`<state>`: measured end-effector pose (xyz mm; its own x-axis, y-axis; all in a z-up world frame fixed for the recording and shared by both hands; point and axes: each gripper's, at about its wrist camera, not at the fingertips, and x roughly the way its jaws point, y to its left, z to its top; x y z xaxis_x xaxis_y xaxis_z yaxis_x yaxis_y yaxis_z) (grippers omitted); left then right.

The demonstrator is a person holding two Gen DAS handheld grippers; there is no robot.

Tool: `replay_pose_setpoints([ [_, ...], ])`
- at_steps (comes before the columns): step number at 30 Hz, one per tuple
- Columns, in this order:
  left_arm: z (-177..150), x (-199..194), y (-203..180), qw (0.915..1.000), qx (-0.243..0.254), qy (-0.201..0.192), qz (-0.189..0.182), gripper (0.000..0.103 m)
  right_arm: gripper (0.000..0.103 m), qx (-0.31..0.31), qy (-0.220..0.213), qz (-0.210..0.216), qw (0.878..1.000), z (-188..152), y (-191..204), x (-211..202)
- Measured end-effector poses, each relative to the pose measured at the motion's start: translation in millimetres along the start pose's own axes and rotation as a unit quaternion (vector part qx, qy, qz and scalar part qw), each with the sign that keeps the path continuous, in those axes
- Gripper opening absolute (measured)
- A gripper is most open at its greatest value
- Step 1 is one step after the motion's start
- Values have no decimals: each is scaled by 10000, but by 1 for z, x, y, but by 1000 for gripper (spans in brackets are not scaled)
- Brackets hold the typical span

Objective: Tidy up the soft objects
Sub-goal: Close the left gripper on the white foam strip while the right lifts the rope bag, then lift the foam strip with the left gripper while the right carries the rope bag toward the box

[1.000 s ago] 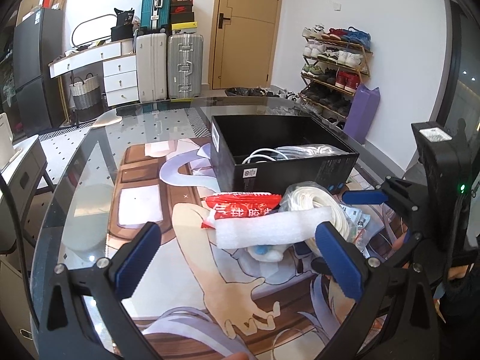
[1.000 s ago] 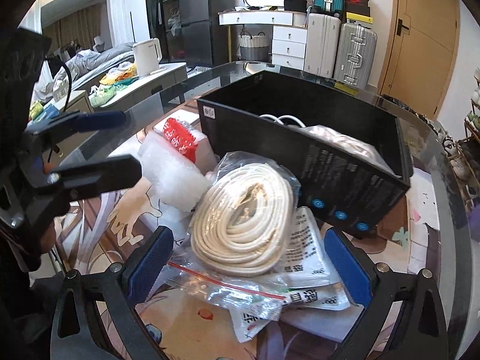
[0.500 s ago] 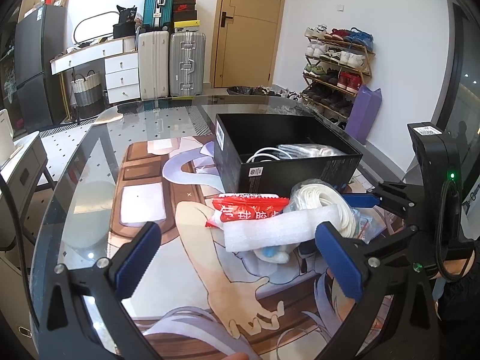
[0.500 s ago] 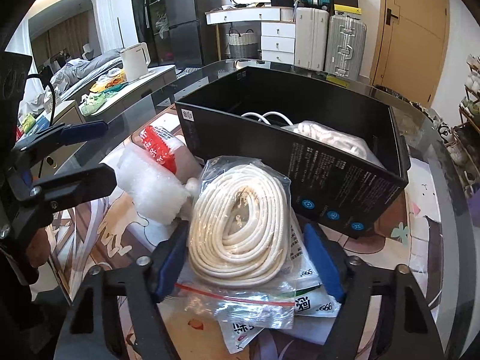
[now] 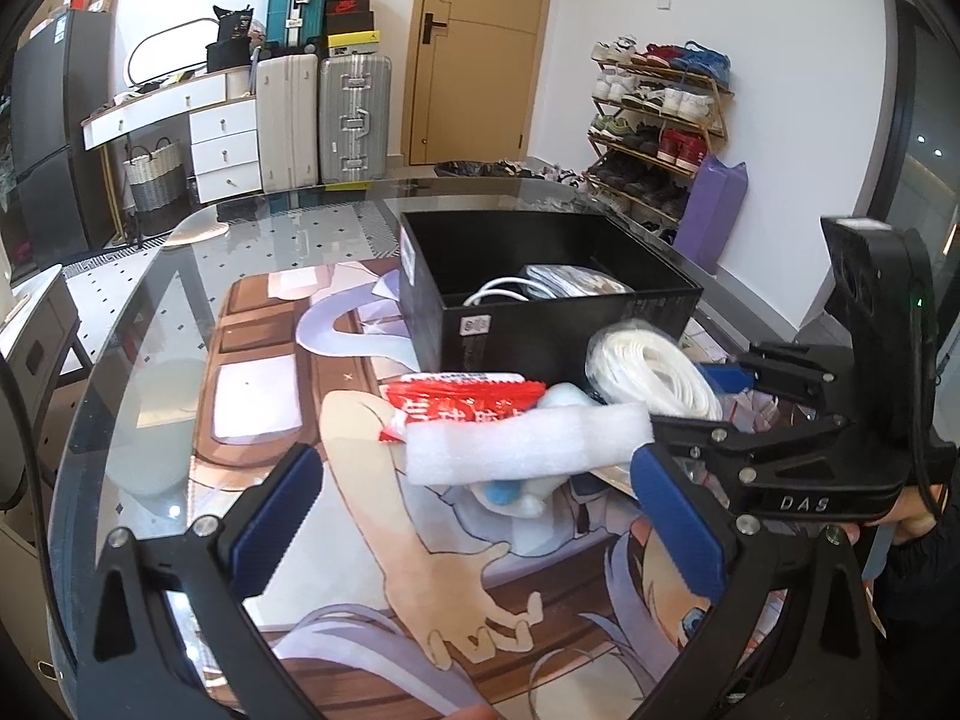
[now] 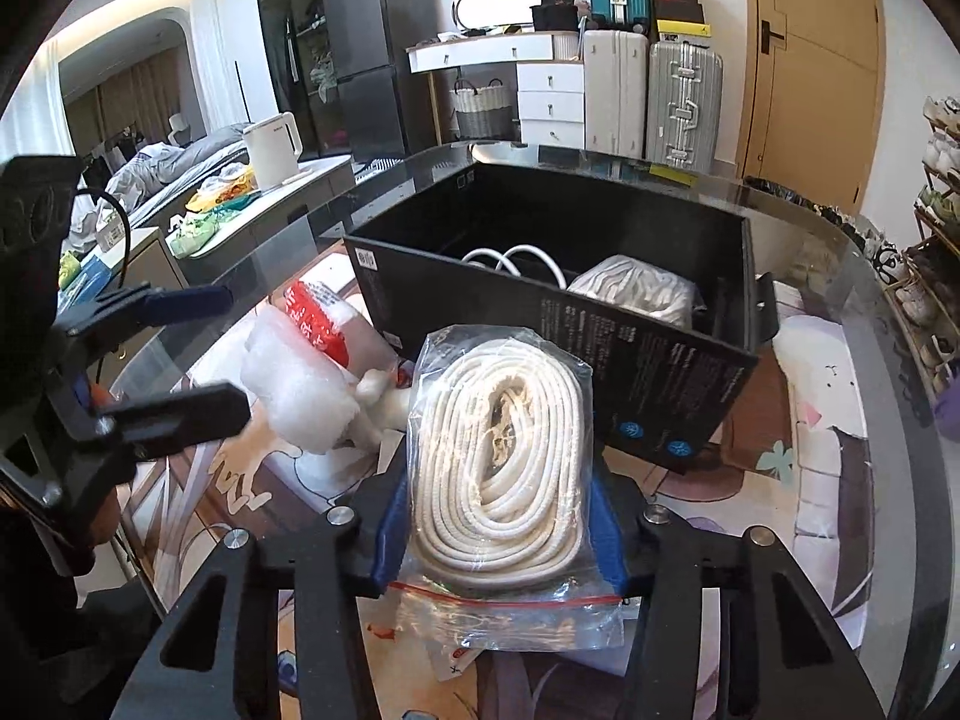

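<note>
My right gripper (image 6: pixel 498 516) is shut on a clear zip bag of coiled white rope (image 6: pixel 498 450) and holds it up in front of the black box (image 6: pixel 648 372); the bag also shows in the left wrist view (image 5: pixel 654 372). The box (image 5: pixel 540 324) holds a white cable and a bagged white bundle (image 6: pixel 636 294). My left gripper (image 5: pixel 474 516) is open and empty, its pads either side of a white foam roll (image 5: pixel 522 444), not touching. A red-and-white packet (image 5: pixel 462 396) and a white plush with a blue part (image 5: pixel 510 492) lie under the roll.
Everything lies on an anime-print mat on a round glass table (image 5: pixel 150 312). Flat plastic packets (image 6: pixel 516 630) lie under the lifted bag. Beyond the table are suitcases (image 5: pixel 354 120), a door and a shoe rack (image 5: pixel 654 120).
My right gripper closed on the rope bag and lifted it off the packets. The left gripper moved slightly toward the foam roll and stayed open.
</note>
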<state>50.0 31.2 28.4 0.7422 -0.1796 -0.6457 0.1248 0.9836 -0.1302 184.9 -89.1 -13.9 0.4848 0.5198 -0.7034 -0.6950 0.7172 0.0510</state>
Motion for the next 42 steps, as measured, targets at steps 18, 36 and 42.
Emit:
replay_pose_setpoints([
  [18,4,18,-22,9994,60,293,-173,103,51,7,-163,-19,9999,0,-13,-19],
  [36,5,10,-18,9991,-28,187,-388,90,51,29,-244,-29,9997,1,-18,-26],
  [42,10,0,-14,9994,-104,-40,-342,90,51,48,-373,-18,9993,3,-20,-35],
])
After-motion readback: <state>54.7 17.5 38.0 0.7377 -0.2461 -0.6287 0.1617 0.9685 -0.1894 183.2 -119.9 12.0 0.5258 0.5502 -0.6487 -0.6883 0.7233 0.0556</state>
